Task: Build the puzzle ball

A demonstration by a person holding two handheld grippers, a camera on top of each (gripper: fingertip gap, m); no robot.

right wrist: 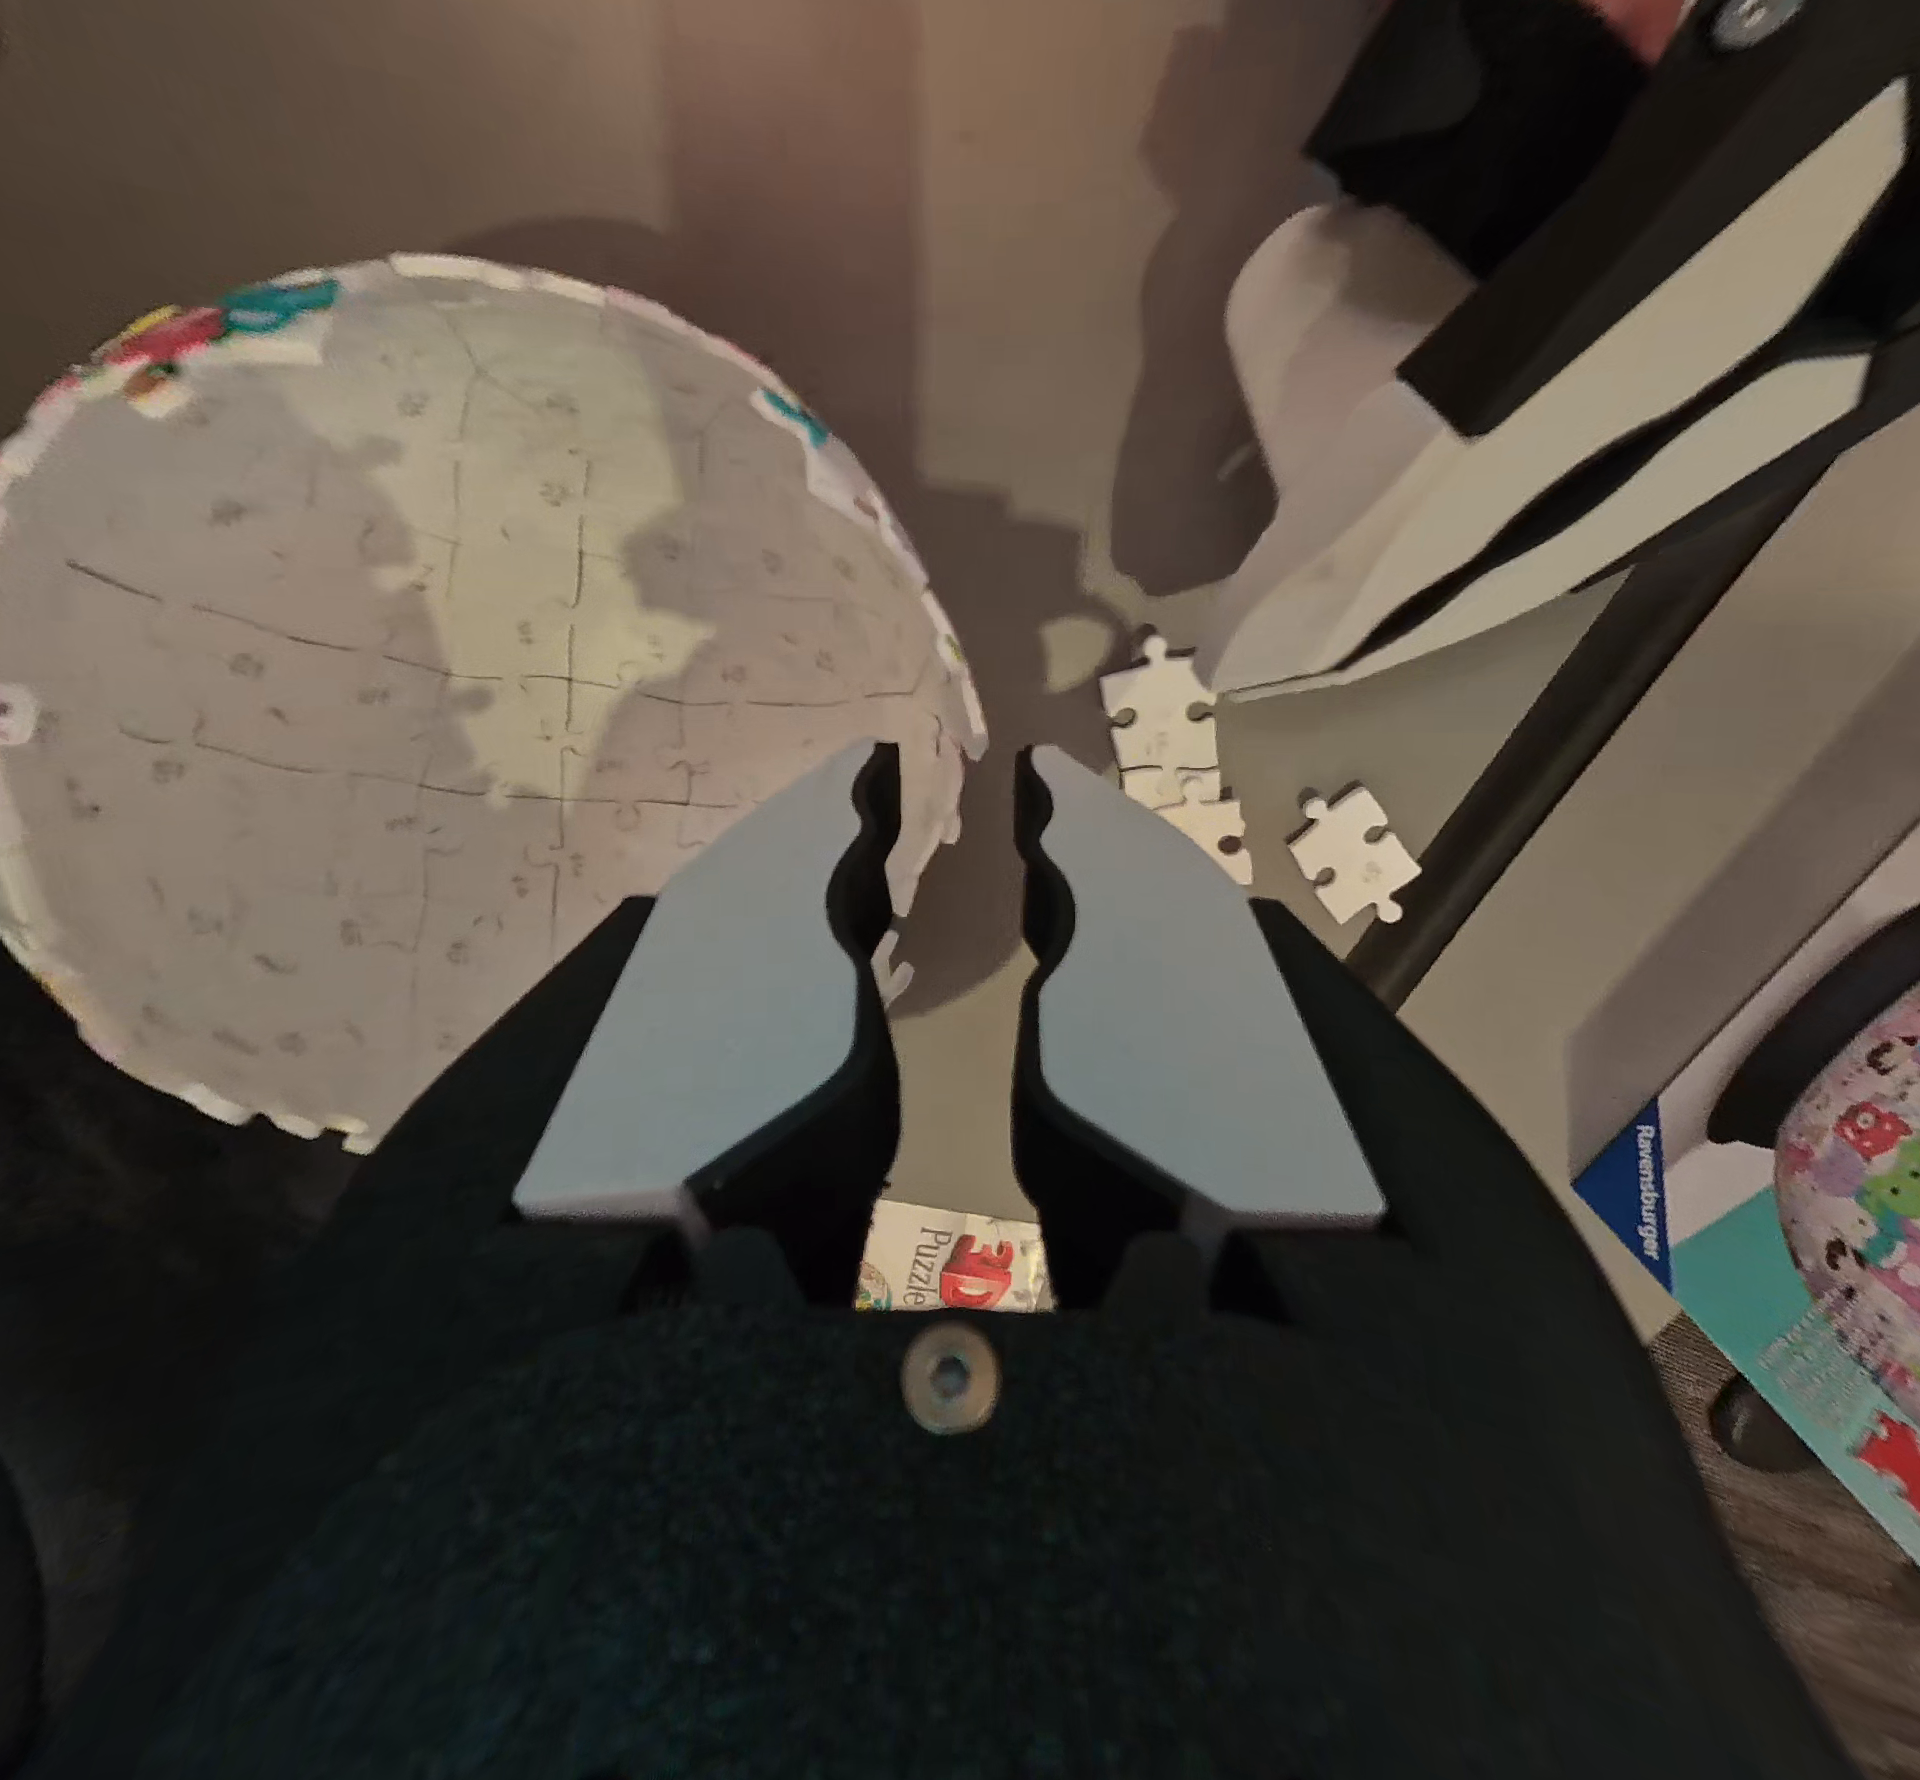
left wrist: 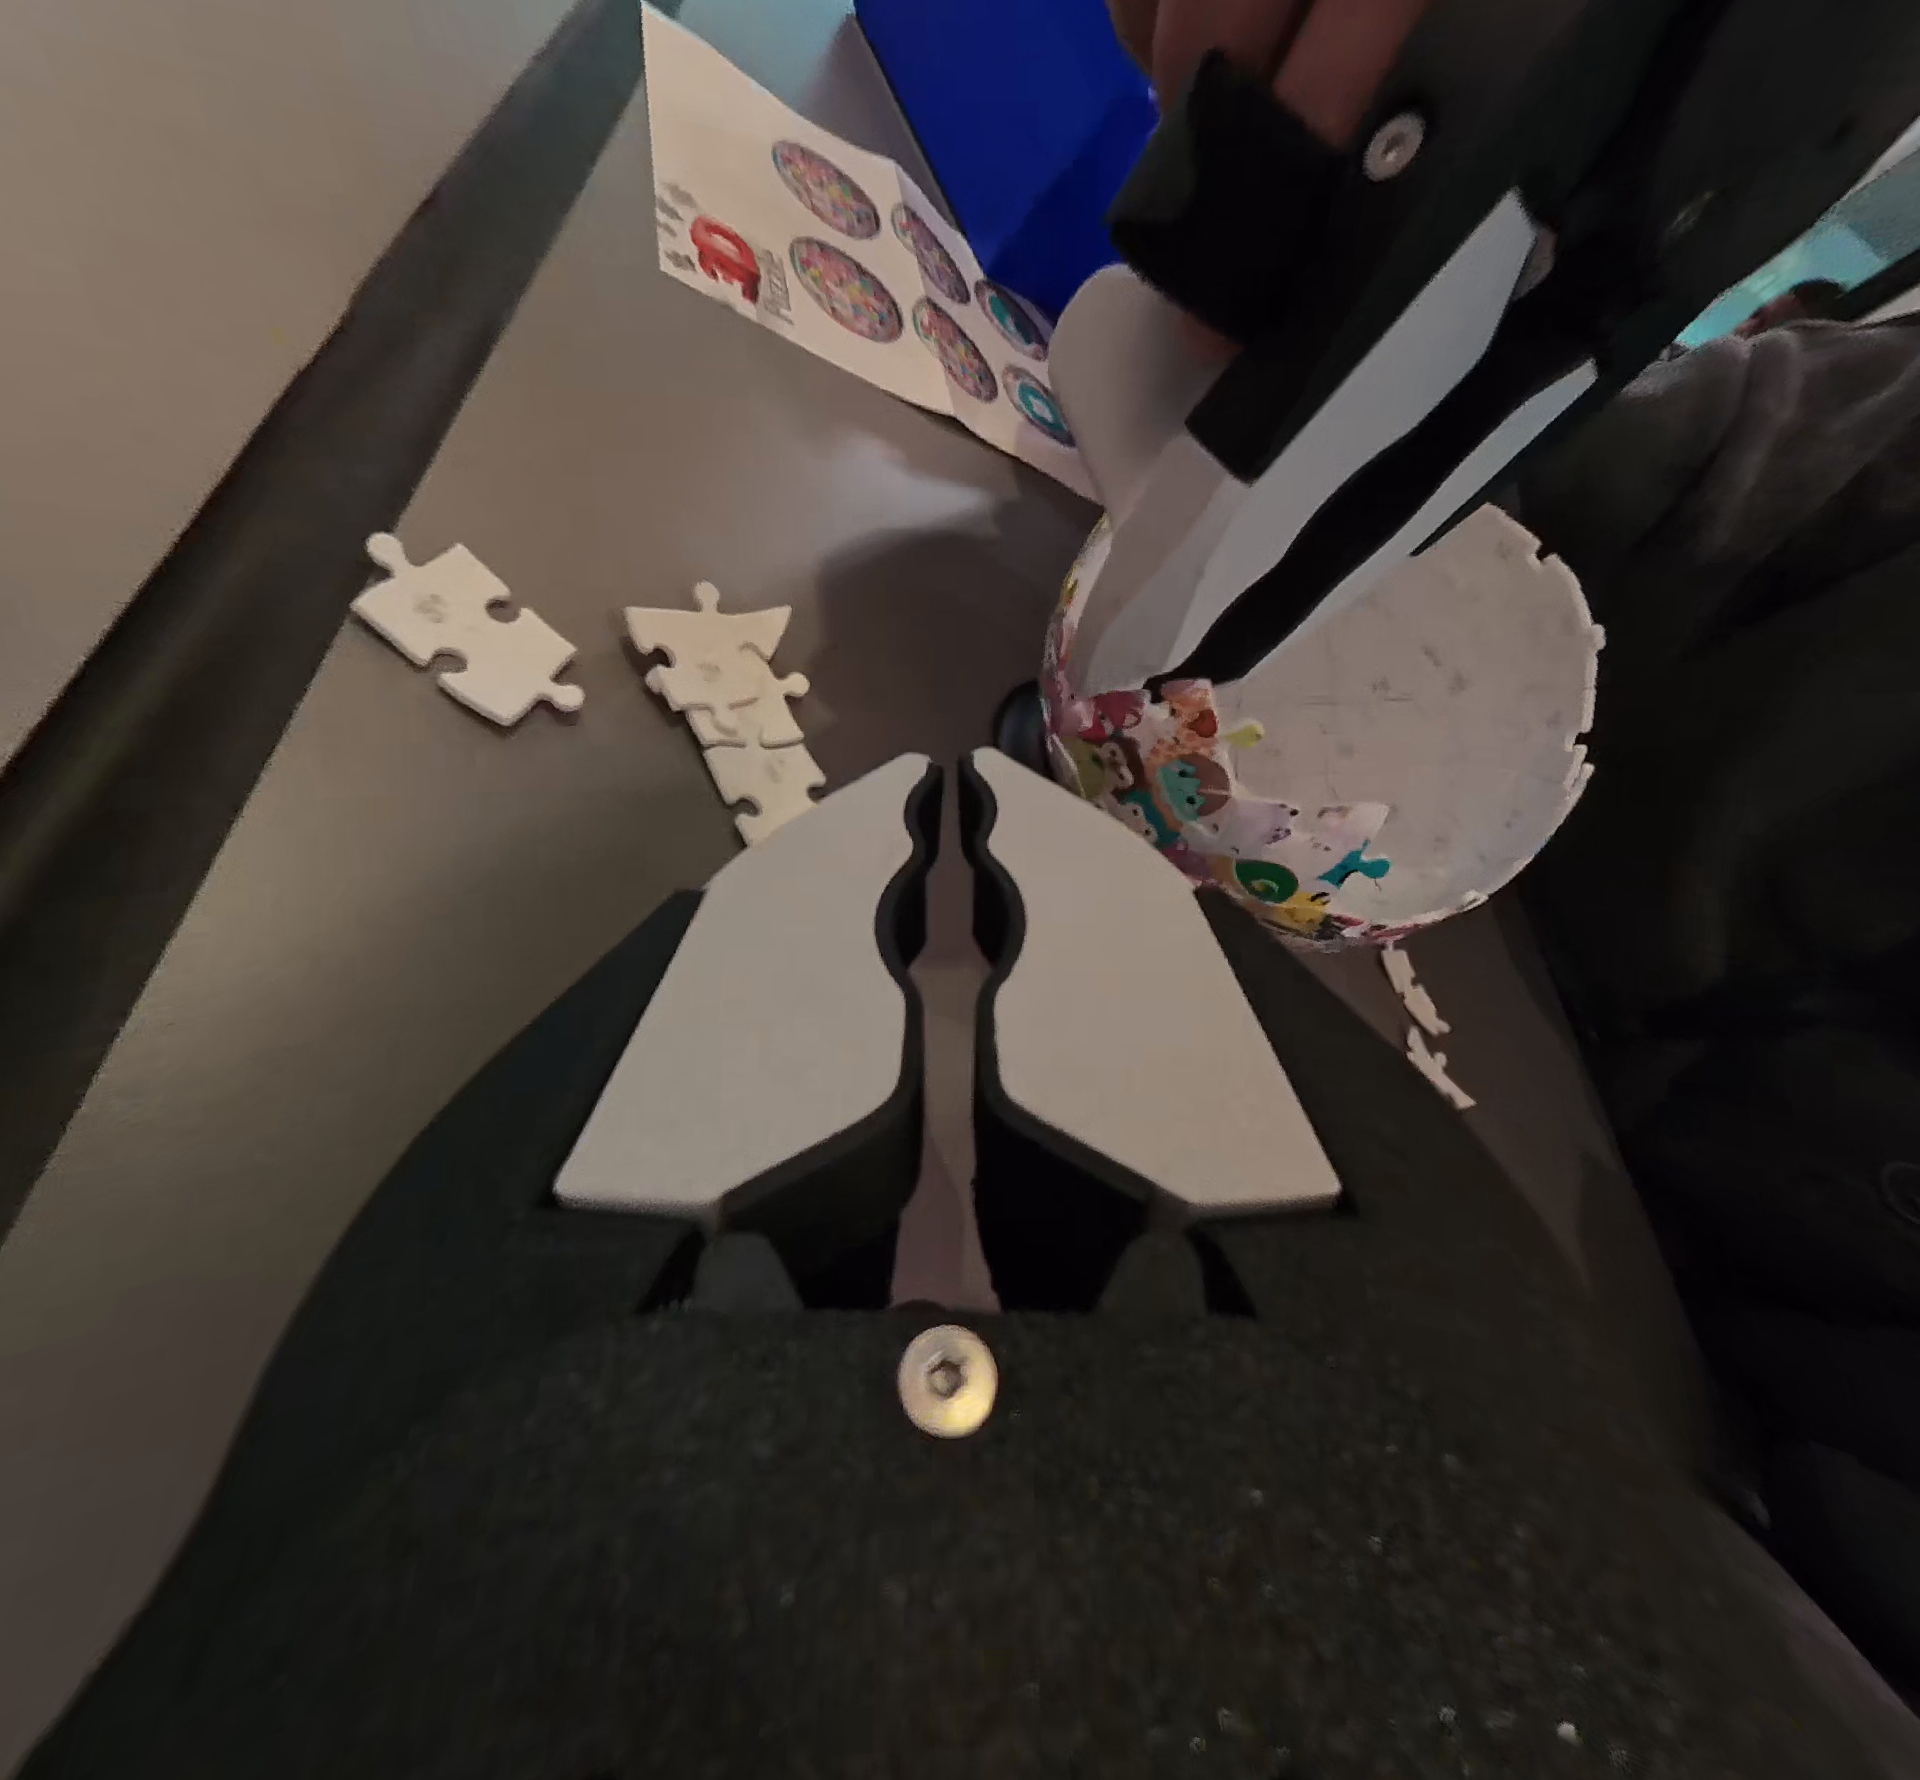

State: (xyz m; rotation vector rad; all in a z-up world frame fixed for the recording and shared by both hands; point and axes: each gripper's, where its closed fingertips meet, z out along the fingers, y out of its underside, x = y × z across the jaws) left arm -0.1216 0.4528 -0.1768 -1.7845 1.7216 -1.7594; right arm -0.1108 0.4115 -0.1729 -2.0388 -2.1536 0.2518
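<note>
The half-built puzzle ball [left wrist: 1455, 691] is an open shell, white inside and printed with colourful figures outside; it fills the left of the right wrist view [right wrist: 416, 670]. My right gripper [right wrist: 956, 764] is partly open with the shell's rim between its jaws, close to its left finger; it also shows in the left wrist view [left wrist: 1153, 676]. My left gripper [left wrist: 951, 774] is shut and empty, low over the table beside the ball; it also shows in the right wrist view [right wrist: 1231, 681]. Loose white pieces [left wrist: 468, 629] and a joined strip of pieces [left wrist: 727, 691] lie face down to its left.
A folded instruction sheet [left wrist: 831, 276] and a blue box [left wrist: 987, 68] lie beyond the ball. More loose pieces [left wrist: 1423, 1024] lie by the ball's near side. The grey table [left wrist: 623, 483] ends at a dark edge [left wrist: 312, 483]. The puzzle's box [right wrist: 1818, 1263] stands at right. My right fingertips sit around 5 cm from my left ones.
</note>
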